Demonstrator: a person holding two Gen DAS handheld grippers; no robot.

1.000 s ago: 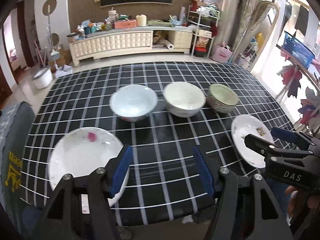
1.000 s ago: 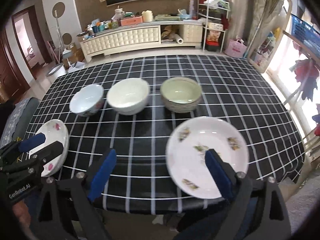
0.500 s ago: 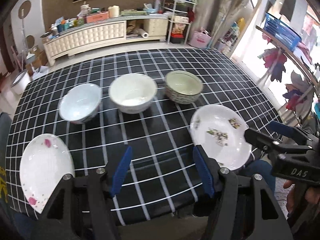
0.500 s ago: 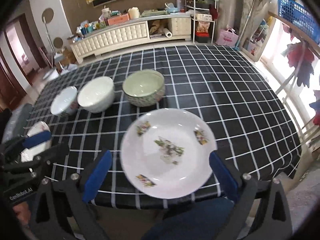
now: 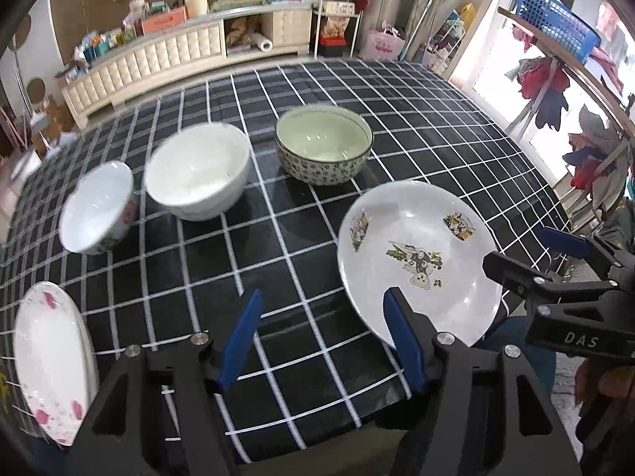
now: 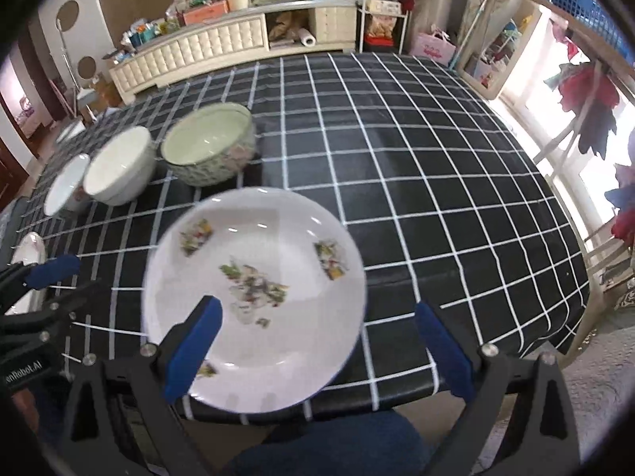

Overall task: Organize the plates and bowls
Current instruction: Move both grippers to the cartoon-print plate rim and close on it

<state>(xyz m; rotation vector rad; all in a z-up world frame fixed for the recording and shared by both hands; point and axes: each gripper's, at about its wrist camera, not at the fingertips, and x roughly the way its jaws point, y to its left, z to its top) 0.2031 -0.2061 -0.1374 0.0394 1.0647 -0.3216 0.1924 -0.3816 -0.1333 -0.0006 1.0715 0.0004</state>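
Three bowls stand in a row on the black checked tablecloth: a small white-blue bowl, a white bowl and a green patterned bowl. A white plate with cartoon prints lies at the near right edge; it fills the right wrist view. A white plate with pink flowers lies at the near left edge. My left gripper is open and empty, just left of the cartoon plate. My right gripper is open, over the cartoon plate's near rim.
A long white sideboard with clutter stands beyond the table. A shelf rack and a drying rack with clothes stand at the right. The table's near edge drops off right in front of both grippers.
Both grippers have swung to the right. The cartoon plate now sits larger and closer in both views, and the pink-flower plate has slid to the left edge of view.
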